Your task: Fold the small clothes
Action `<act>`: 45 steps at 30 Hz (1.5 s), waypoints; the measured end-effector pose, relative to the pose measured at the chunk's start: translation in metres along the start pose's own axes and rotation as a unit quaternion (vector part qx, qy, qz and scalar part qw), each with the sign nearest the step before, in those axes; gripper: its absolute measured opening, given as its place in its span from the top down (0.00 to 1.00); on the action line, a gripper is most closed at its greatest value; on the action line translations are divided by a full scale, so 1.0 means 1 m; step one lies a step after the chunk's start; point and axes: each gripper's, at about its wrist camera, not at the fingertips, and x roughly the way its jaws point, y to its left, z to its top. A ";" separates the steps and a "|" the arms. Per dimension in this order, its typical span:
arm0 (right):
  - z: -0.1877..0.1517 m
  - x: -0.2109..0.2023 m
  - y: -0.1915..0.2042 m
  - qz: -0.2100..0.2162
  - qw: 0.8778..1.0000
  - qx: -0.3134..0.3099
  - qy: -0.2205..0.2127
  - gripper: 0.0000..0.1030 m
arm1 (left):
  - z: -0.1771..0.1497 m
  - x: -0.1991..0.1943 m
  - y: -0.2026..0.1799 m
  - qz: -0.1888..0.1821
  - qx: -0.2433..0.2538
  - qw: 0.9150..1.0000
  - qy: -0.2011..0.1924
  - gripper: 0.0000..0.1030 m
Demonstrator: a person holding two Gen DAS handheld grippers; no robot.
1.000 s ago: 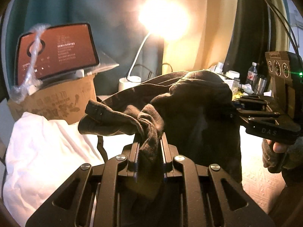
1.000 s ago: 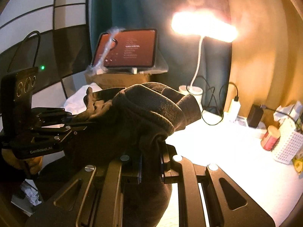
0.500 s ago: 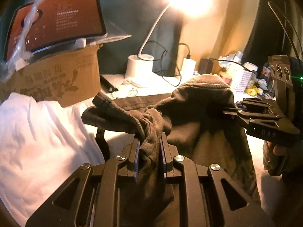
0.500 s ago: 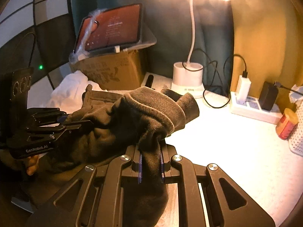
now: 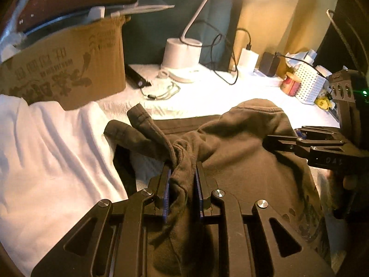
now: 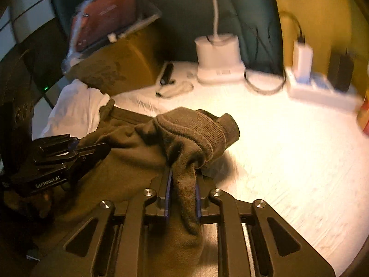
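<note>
each gripper holds one end of the brown sweater [image 5: 242, 161] so it hangs low over the table [image 6: 288, 157]. the left gripper [image 5: 183, 173] pinches it tight. the right gripper [image 6: 183, 175] is opening, cloth between its jaws.

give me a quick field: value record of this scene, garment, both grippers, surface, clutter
garment: dark olive-brown small garment, bunched, partly resting on the surface
left hand-held gripper: pads clamped on a gathered fold of the garment
right hand-held gripper: jaws opening, ribbed cuff cloth between them
surface: white-covered table
left side: white cloth, cardboard box
back: lamp base, white basket
</note>
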 end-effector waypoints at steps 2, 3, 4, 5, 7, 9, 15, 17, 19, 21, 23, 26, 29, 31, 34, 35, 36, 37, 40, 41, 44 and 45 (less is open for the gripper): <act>0.000 0.005 -0.009 0.001 1.000 0.022 0.012 0.47 | 0.001 0.002 0.002 -0.002 -0.003 1.000 0.007 0.83; 0.000 0.008 -0.013 0.005 0.999 0.031 0.019 0.41 | 0.002 0.002 0.002 -0.004 -0.003 1.000 0.008 0.83; 0.000 0.010 -0.016 0.011 0.999 0.037 0.023 0.40 | 0.003 0.002 0.003 -0.005 -0.002 1.000 0.008 0.82; 0.002 0.011 -0.019 0.018 0.999 0.041 0.018 0.40 | 0.005 0.002 0.002 -0.005 -0.001 1.000 0.008 0.82; 0.006 0.013 -0.025 0.027 0.998 0.046 0.014 0.40 | 0.009 0.003 0.003 -0.003 0.005 1.000 0.005 0.82; 0.014 0.017 -0.028 0.034 0.998 0.045 0.008 0.40 | 0.012 0.006 0.004 0.001 0.010 1.000 0.007 0.82; 0.028 0.022 -0.033 0.009 0.999 0.033 -0.004 0.40 | 0.022 0.021 0.017 0.022 -0.003 1.000 0.016 0.73; 0.027 0.028 -0.035 -0.005 0.999 0.036 0.003 0.40 | 0.023 0.026 0.018 0.030 -0.008 0.999 0.023 0.67; 0.024 0.029 -0.035 -0.016 0.999 0.034 0.000 0.40 | 0.025 0.023 0.018 0.030 -0.007 0.999 0.020 0.67; 0.024 0.027 -0.033 -0.031 0.999 0.024 0.000 0.40 | 0.026 0.019 0.016 0.034 -0.003 0.999 0.015 0.66; 0.023 0.027 -0.031 -0.039 0.999 0.018 -0.003 0.40 | 0.027 0.013 0.016 0.043 -0.004 0.999 0.010 0.65; 0.022 0.025 -0.028 -0.050 0.999 0.009 -0.006 0.40 | 0.026 0.004 0.017 0.046 -0.010 0.999 0.002 0.53; 0.021 0.020 -0.025 -0.060 0.998 0.007 -0.010 0.39 | 0.023 -0.003 0.016 0.044 -0.015 0.999 -0.002 0.50; 0.020 0.015 -0.024 -0.067 0.998 0.006 -0.015 0.38 | 0.021 -0.009 0.015 0.042 -0.018 0.999 -0.005 0.50; 0.016 0.005 -0.021 -0.074 0.997 0.008 -0.020 0.38 | 0.018 -0.017 0.013 0.042 -0.020 0.999 -0.009 0.50; 0.013 0.002 -0.020 -0.078 0.997 0.008 -0.021 0.38 | 0.016 -0.021 0.012 0.042 -0.019 0.999 -0.012 0.50; 0.012 -0.001 -0.021 -0.080 0.997 0.009 -0.021 0.38 | 0.016 -0.022 0.010 0.042 -0.019 0.999 -0.013 0.50; 0.009 -0.004 -0.021 -0.082 0.996 0.011 -0.022 0.38 | 0.015 -0.025 0.009 0.042 -0.018 0.999 -0.014 0.50; 0.002 -0.014 -0.020 -0.086 0.996 0.015 -0.023 0.38 | 0.011 -0.034 0.005 0.041 -0.016 0.999 -0.020 0.50; 0.000 -0.017 -0.019 -0.087 0.996 0.016 -0.023 0.38 | 0.010 -0.036 0.004 0.040 -0.016 0.999 -0.022 0.50; -0.008 -0.023 -0.015 -0.089 0.996 0.017 -0.022 0.38 | 0.004 -0.043 0.000 0.039 -0.016 0.999 -0.025 0.50; -0.011 -0.026 -0.014 -0.088 0.996 0.017 -0.022 0.38 | 0.002 -0.045 -0.001 0.038 -0.016 0.999 -0.026 0.50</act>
